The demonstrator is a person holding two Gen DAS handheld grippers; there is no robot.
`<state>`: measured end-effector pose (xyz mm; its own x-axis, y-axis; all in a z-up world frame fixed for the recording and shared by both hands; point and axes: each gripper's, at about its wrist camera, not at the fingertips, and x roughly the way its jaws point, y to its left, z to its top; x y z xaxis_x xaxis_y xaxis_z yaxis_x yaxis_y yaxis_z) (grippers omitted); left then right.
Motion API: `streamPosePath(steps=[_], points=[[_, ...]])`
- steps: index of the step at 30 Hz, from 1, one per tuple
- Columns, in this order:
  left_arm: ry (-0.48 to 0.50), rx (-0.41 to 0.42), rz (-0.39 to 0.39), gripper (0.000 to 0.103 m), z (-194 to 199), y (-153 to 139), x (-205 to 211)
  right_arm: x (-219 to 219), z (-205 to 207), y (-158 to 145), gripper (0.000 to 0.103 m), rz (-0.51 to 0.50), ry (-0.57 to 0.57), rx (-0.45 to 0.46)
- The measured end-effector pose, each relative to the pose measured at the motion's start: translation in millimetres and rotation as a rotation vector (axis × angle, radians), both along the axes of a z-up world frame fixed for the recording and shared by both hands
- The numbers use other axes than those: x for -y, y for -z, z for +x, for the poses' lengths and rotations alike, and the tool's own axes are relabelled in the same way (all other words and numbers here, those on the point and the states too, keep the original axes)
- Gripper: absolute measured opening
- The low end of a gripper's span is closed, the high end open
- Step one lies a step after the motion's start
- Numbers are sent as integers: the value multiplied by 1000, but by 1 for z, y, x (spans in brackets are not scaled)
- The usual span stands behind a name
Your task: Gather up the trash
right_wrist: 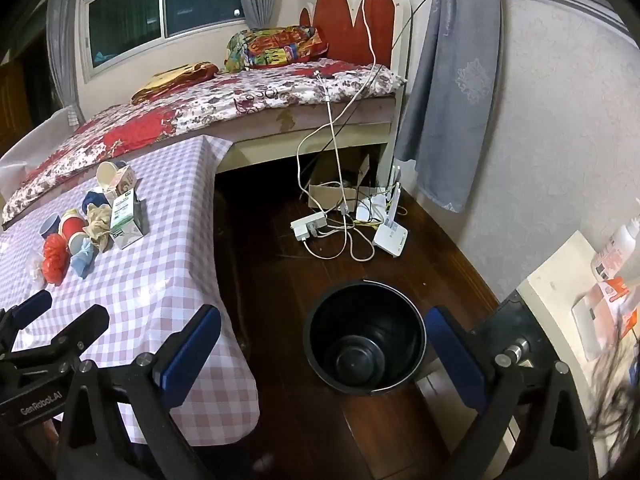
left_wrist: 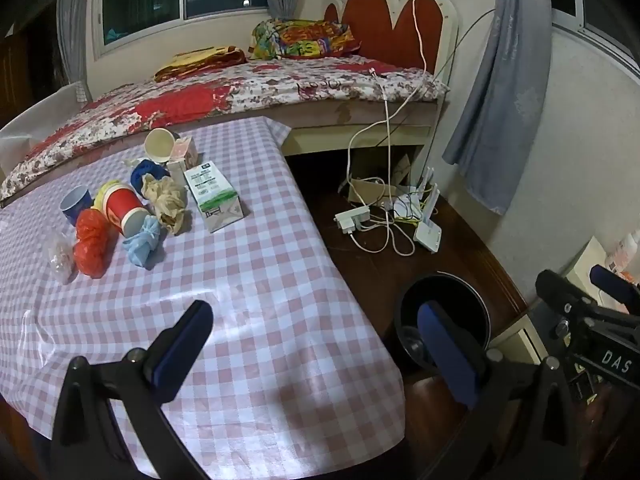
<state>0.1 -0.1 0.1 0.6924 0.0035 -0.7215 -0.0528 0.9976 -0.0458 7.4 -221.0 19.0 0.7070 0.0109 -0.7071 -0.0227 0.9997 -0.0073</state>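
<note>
The trash sits in a loose cluster on the far left part of the checked tablecloth (left_wrist: 260, 280): a green-and-white milk carton (left_wrist: 214, 196) lying on its side, a crumpled beige paper wad (left_wrist: 168, 200) beside it, a red paper cup (left_wrist: 124, 208) tipped over, a knotted red plastic bag (left_wrist: 92, 244), a twisted blue plastic bag (left_wrist: 142, 242), a dark blue cup (left_wrist: 76, 202) and a white paper cup (left_wrist: 159, 145) behind; all of it looks light and easily crushed; the bags are soft and likely slippery, best pinched at the knot, the cups across the rim, the carton across its narrow sides; the black bin (right_wrist: 364, 340) stands on the wooden floor just beside the table, apparently empty; the left gripper (left_wrist: 316, 340) hangs over the near table edge and the right gripper (right_wrist: 324, 344) over the bin, both with jaws spread wide and nothing between them; nothing yet appears collected
</note>
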Motion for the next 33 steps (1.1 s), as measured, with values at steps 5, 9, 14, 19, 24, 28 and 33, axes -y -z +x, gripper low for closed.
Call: streamPosePath(steps=[5, 9, 14, 19, 24, 28, 33], points=[[-1, 0, -7, 103, 1, 0, -1, -1, 0, 0, 103, -1, 0, -2], [-4, -2, -4, 103, 3, -1, -3, -1, -1, -3, 103, -3, -4, 2], [-5, 8, -5, 103, 2, -2, -5, -3, 1, 0, 103, -5, -2, 2], [-10, 12, -6, 103, 0, -2, -6, -2, 1, 0, 103, -5, -2, 0], [-10, 14, -5, 103, 0, -3, -7, -4, 3, -1, 103, -7, -7, 1], [-13, 17, -3, 103, -2, -3, -10, -6, 3, -1, 103, -7, -6, 2], [-24, 14, -4, 103, 1, -1, -13, -9, 4, 1, 103, -8, -12, 6]])
